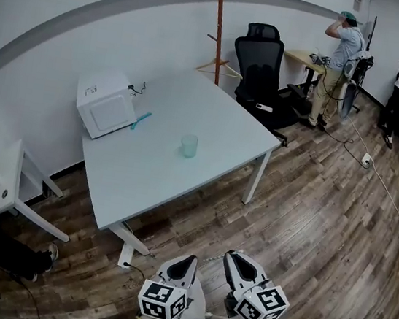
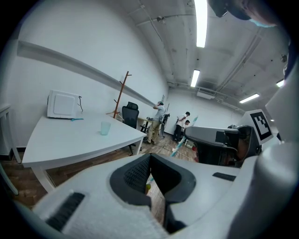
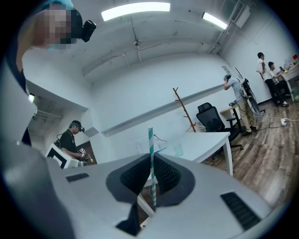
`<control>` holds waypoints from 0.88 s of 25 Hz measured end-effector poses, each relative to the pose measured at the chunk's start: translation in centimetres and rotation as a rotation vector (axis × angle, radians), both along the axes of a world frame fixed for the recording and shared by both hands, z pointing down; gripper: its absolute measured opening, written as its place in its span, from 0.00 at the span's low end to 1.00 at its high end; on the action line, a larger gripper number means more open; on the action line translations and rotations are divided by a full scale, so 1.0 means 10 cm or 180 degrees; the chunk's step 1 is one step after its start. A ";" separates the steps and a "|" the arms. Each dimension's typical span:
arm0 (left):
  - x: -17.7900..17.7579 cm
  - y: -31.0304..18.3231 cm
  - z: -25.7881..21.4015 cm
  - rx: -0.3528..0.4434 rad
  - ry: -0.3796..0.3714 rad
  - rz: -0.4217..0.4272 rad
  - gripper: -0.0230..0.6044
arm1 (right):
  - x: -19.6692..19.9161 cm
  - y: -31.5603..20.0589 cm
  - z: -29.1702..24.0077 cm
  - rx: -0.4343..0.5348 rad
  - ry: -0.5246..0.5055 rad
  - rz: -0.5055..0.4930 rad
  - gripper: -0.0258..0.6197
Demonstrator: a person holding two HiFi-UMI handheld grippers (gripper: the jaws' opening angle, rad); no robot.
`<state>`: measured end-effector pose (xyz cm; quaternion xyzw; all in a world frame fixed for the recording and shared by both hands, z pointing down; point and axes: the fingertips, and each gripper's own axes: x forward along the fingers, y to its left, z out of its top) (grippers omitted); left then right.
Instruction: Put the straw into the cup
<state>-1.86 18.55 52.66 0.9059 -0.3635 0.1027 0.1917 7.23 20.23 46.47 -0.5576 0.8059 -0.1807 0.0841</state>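
Note:
A translucent pale-green cup [image 1: 189, 145] stands near the middle of the white table [image 1: 153, 178]; it also shows small in the left gripper view [image 2: 105, 128] and in the right gripper view [image 3: 178, 149]. My right gripper [image 3: 151, 163] is shut on a teal-and-white striped straw [image 3: 151, 144], which stands upright between the pads. That straw [image 2: 184, 137] shows slanted in the left gripper view too. My left gripper [image 2: 150, 161] has its jaws together with nothing in them. In the head view both grippers, left [image 1: 186, 262] and right [image 1: 235, 260], hang over the wooden floor, well short of the table.
A white microwave [image 1: 106, 104] sits at the table's far left corner with a teal object [image 1: 140, 119] beside it. A black office chair [image 1: 261, 64] and a wooden coat stand [image 1: 219, 25] stand behind the table. Several people are at desks at the far right.

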 end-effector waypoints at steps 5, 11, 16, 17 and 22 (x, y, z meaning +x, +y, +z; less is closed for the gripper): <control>0.01 -0.27 -0.01 0.0010 0.0015 -0.0003 0.07 | 0.02 -0.25 0.02 -0.0018 0.0013 -0.0002 0.10; 0.01 -0.62 -0.06 0.0028 0.0046 -0.0025 0.07 | 0.03 -0.61 -0.05 -0.0003 0.0021 -0.0001 0.10; -0.05 -0.93 -0.12 0.0029 0.0077 -0.0074 0.07 | -0.01 -0.91 -0.10 -0.0001 0.0035 -0.0024 0.10; -0.07 -0.99 -0.12 0.0027 0.0078 -0.0085 0.07 | -0.01 -0.98 -0.11 -0.0003 0.0035 -0.0028 0.10; -0.17 -1.27 -0.14 0.0007 0.0067 -0.0123 0.07 | -0.09 -1.28 -0.16 -0.0005 0.0036 -0.0054 0.10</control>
